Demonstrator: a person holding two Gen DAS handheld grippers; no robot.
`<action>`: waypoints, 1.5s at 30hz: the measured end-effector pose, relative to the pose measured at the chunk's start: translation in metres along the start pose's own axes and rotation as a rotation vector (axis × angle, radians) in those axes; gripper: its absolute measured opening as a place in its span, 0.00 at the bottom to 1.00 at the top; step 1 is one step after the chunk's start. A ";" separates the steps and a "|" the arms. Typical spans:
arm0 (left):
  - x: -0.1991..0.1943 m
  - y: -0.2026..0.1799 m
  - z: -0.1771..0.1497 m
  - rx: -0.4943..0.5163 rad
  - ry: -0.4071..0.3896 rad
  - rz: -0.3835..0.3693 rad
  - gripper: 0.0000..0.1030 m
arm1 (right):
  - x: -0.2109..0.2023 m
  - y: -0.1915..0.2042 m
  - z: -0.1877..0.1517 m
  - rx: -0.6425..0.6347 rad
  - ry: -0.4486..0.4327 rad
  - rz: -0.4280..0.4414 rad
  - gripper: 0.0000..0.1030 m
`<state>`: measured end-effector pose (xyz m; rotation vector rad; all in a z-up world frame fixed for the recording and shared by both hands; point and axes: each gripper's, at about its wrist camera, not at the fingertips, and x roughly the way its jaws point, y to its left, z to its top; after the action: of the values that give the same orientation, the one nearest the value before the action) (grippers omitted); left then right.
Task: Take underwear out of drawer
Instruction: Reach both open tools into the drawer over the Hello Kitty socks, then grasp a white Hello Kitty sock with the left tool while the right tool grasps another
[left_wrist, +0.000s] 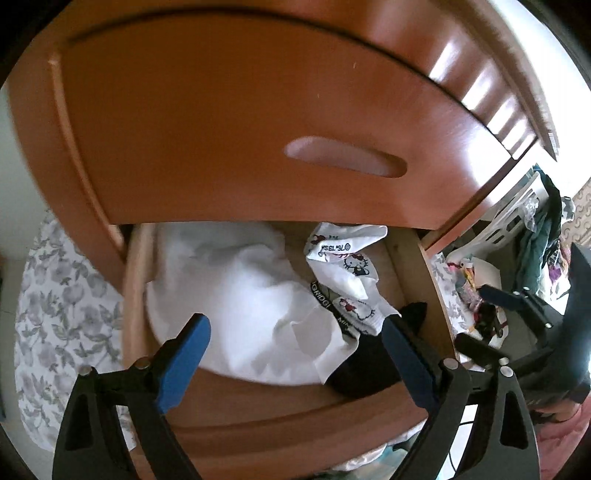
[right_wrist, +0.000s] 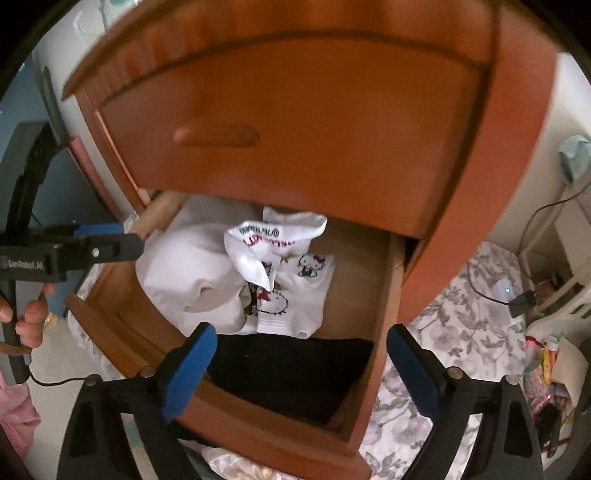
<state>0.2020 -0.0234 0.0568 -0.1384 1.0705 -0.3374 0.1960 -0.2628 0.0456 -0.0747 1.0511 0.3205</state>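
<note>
I'm at the approach step: both tools are over the open lower drawer (right_wrist: 384, 295) of the wooden nightstand (left_wrist: 221, 129), nothing picked up yet. My left gripper (left_wrist: 295, 325) has its blue jaws spread wide over the clothes, empty. My right gripper (right_wrist: 303, 339) is also apart with nothing between the pads; it hangs above the drawer's front edge.

The underwear (right_wrist: 291, 280), white with a cartoon cat print and a dark lettered waistband, lies crumpled in the middle of the drawer. In the right wrist view it sits at about twelve o'clock from the jaws; in the left wrist view it is at roughly one o'clock (left_wrist: 351, 273). A large plain white garment (left_wrist: 229, 291) fills the drawer's left side, touching it, and a black garment (right_wrist: 295, 373) lies at the front, just below it.

Next, I judge, one gripper should drop onto a raised fold of the printed piece and close there, keeping clear of the white cloth beside it and the upper drawer front (right_wrist: 314, 147) overhanging at twelve o'clock
</note>
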 end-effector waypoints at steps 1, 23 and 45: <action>0.005 -0.001 0.003 -0.002 0.008 -0.005 0.91 | 0.009 -0.001 0.002 -0.007 0.023 0.011 0.87; 0.095 -0.025 0.035 -0.071 0.149 -0.059 0.70 | 0.066 -0.012 0.008 -0.046 0.146 0.080 0.77; 0.095 0.002 0.029 -0.130 0.109 -0.125 0.09 | 0.089 0.004 0.011 -0.103 0.208 0.096 0.77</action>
<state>0.2696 -0.0546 -0.0092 -0.3071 1.1945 -0.3914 0.2449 -0.2365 -0.0254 -0.1528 1.2464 0.4617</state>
